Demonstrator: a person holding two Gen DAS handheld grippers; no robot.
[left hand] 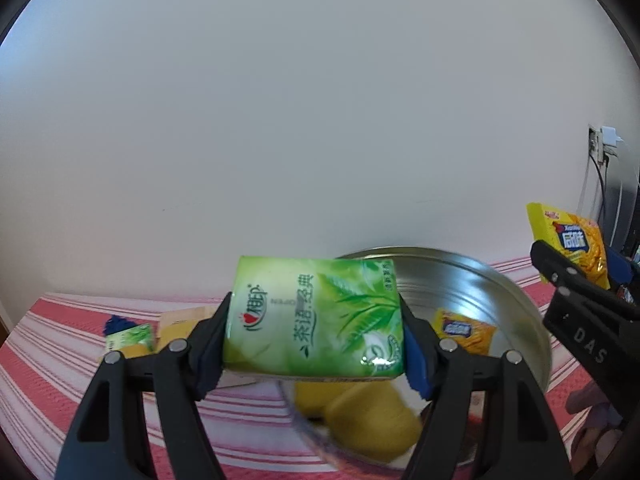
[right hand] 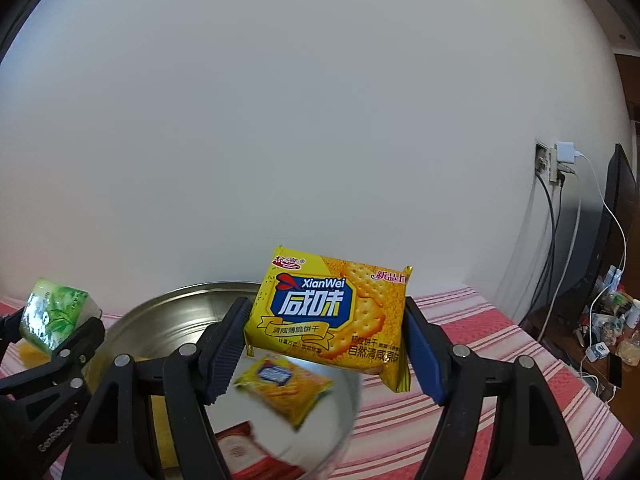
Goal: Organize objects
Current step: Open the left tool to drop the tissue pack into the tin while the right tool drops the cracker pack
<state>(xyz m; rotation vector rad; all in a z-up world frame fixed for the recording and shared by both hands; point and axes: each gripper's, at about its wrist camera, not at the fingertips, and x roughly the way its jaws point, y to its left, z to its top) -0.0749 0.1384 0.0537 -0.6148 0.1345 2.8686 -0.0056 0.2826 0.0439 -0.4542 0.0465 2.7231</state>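
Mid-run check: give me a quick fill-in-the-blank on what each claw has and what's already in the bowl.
1. The left claw is clamped on a ____ tissue pack.
2. The right claw grips a yellow packet of ____.
3. Both items are held above a round ____ bowl.
4. Another yellow packet already lies ____ the bowl.

Missing words: green; crackers; metal; inside

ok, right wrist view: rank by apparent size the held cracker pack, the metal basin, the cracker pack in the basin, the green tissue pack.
1. Metal basin
2. Held cracker pack, close to the camera, so it looks inflated
3. Cracker pack in the basin and green tissue pack: similar, not ranked
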